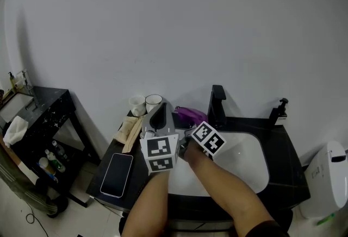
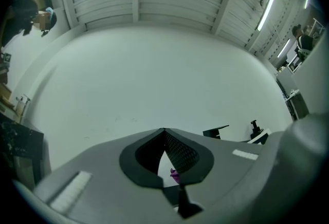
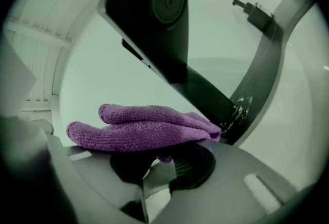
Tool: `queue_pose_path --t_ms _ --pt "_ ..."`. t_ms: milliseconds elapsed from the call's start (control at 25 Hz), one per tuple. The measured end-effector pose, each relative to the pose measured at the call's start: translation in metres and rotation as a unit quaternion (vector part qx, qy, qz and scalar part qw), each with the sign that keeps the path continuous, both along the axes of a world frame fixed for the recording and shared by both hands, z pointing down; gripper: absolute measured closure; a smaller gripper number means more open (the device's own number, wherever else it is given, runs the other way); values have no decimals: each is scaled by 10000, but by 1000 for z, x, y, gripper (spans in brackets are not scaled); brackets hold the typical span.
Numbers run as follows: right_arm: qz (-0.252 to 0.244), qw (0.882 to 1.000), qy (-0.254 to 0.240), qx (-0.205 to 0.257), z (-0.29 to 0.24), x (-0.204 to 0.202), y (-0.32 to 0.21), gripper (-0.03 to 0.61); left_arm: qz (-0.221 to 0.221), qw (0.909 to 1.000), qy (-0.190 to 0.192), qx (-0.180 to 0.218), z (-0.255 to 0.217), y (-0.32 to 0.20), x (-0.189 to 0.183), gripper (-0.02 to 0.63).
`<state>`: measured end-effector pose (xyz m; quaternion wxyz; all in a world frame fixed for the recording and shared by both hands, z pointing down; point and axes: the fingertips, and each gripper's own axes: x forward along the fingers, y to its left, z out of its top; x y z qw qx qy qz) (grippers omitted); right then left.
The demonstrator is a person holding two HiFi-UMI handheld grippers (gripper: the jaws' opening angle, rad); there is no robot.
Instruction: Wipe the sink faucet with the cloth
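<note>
1. While the folded purple terry cloth [image 3: 144, 133] lies across the right gripper [image 3: 162, 158], whose jaws are clenched on a small fold, it sits just beside the tall matte-black sink faucet [image 3: 159, 17]; contact cannot be told.
2. The left gripper [image 2: 164, 134] has its jaws closed tip to tip on nothing, close beside the right one, near the white oval basin [image 1: 247, 168].
3. Judgement: press the cloth's broad face flat on the spout and stroke lengthwise, keeping the jaws off the finish.
</note>
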<state>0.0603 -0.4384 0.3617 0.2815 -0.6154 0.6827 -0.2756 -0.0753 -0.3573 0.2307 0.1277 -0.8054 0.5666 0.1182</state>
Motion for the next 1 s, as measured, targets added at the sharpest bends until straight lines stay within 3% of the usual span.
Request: queue_pose_path --t_ms 240,360,480,560,720,880,1000 --pt "-1138 9917 575 139 -23 -16 54 506 219 9983 -361 -411 25 -10 20 597" --pt "-1800 9767 1144 244 -36 -18 92 506 354 9972 -266 -608 32 -11 25 597" --pt "-2092 9543 2077 488 -54 -4 132 505 402 9967 -118 -693 33 -10 24 597" --pt "-1938 9409 2702 640 -65 18 152 505 424 9963 -129 -741 36 -10 27 597" --pt "-1029 9163 3768 878 -81 80 160 505 558 9943 -216 -879 44 -10 45 597" --pt "-178 9055 4169 778 -77 136 134 503 723 9908 -365 -1081 58 -9 68 596" --pt "26 8992 4330 621 -66 158 119 505 833 9875 -413 -1274 70 -11 80 597"
